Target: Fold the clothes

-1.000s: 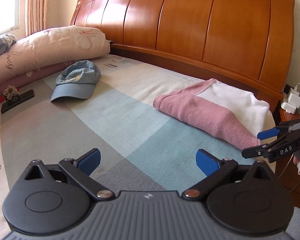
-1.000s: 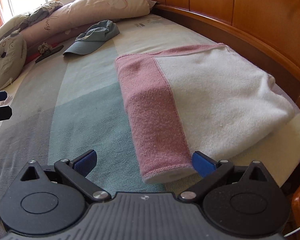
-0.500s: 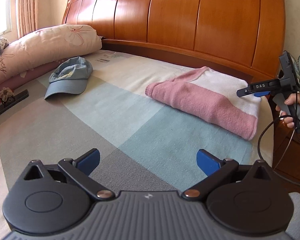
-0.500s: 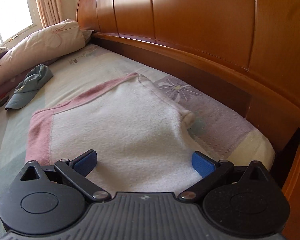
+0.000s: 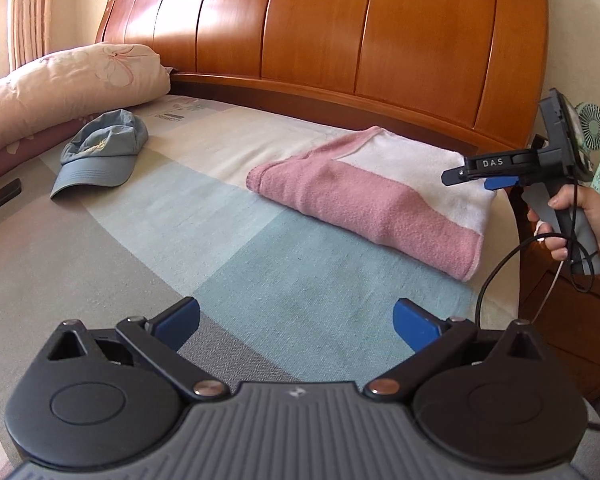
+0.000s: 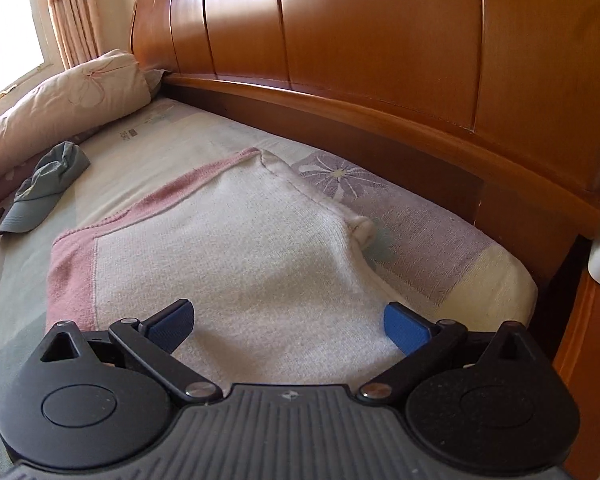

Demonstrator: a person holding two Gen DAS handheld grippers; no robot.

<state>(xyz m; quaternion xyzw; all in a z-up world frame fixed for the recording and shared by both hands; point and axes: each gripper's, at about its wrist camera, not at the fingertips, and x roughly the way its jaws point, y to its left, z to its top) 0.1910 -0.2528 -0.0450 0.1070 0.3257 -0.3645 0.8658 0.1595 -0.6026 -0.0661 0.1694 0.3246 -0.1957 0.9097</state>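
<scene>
A folded pink and white towel point(image 5: 372, 192) lies on the bed near the headboard, at the mattress's right edge; the right wrist view looks down on the towel point(image 6: 236, 248) from close above. My left gripper point(image 5: 296, 322) is open over bare bedsheet, well short of the towel, with nothing between its fingers. My right gripper point(image 6: 286, 322) is open too, hovering just above the towel's white part without holding it. In the left wrist view the right gripper point(image 5: 476, 174) floats above the towel's right end, held by a hand point(image 5: 580, 216).
A blue cap point(image 5: 100, 152) lies on the sheet to the left, beside a long floral pillow point(image 5: 60, 84). The wooden headboard point(image 5: 340, 32) stands behind. A wooden nightstand point(image 5: 572, 312) with a small fan point(image 5: 590, 126) and a bottle sits past the bed's right edge.
The right gripper let the towel's near corner go, rose and swung to point toward the headboard. The left gripper drew back a little and turned right. The towel rests flat.
</scene>
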